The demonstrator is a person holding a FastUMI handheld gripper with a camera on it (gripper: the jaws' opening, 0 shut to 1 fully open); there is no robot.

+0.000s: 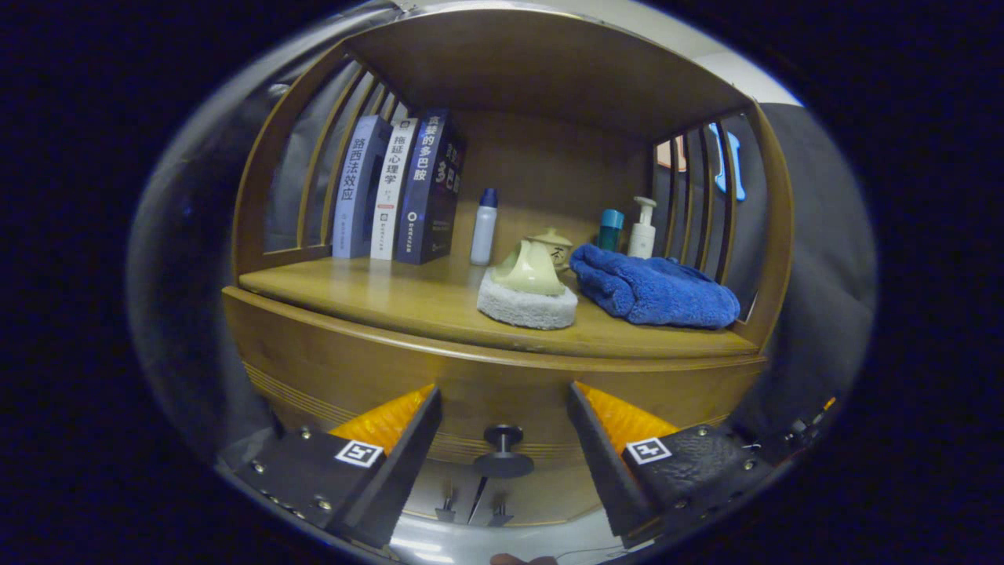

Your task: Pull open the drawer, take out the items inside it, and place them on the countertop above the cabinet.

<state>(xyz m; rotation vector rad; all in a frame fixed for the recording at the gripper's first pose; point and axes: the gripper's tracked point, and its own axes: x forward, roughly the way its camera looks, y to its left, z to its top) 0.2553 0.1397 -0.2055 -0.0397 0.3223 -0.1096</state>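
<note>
A: At the foot of the wooden cabinet [314, 369], between the two fingers, a dark round knob [503, 450] is seen on the closed drawer front [502, 408].

B: How is the knob expected to handle?

A: It is judged hard, smooth and perhaps a little slippery. It could be taken by its narrow stem behind the round cap. The drawer itself looks like stiff wood and may resist at first.

B: Where is it placed relative to the gripper [502, 404]?

A: Just ahead, at six o'clock from the midpoint between the fingertips. The fingers are spread wide apart, untouched by anything, with nothing held.

B: What is found further out?

A: On the countertop [408, 298], at twelve o'clock from the knob, a pale teapot [532, 271] is set on a grey pad [525, 308]. A blue towel [655, 290] is at one o'clock, books [396, 188] at eleven o'clock.
</note>
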